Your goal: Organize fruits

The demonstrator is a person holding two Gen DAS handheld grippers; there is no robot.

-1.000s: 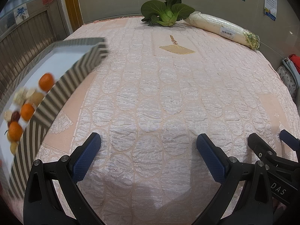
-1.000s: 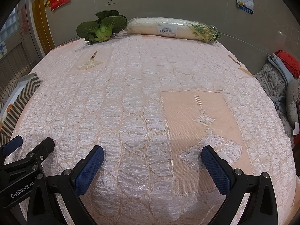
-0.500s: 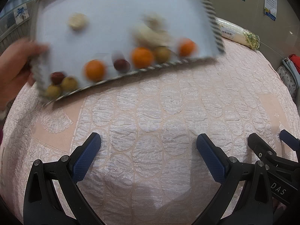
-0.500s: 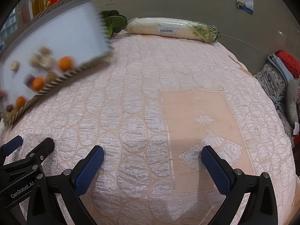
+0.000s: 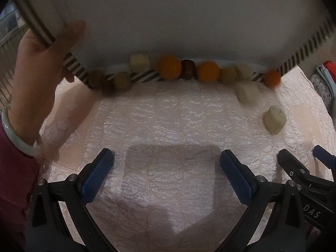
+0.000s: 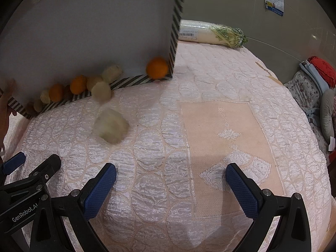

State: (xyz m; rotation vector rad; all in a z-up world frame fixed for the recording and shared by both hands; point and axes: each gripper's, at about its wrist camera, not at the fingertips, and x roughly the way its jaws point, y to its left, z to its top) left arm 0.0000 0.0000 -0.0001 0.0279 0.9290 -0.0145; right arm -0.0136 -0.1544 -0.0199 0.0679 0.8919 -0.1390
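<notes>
Left wrist view: striped tray tipped steeply over pink tablecloth, gripped at left edge by bare hand. Oranges and pale fruits bunched along tray's low rim; two pale pieces below rim, blurred. Left gripper and right gripper both spread wide, empty, near side of tray.

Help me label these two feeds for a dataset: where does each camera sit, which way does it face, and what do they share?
Left wrist: on the left gripper, facing forward over the tablecloth at a tilted striped tray; a bare hand holds it.
Right wrist: on the right gripper, facing forward toward the wrapped radish.
Shared: the tray, its oranges and a pale lump tumbling out.
</notes>
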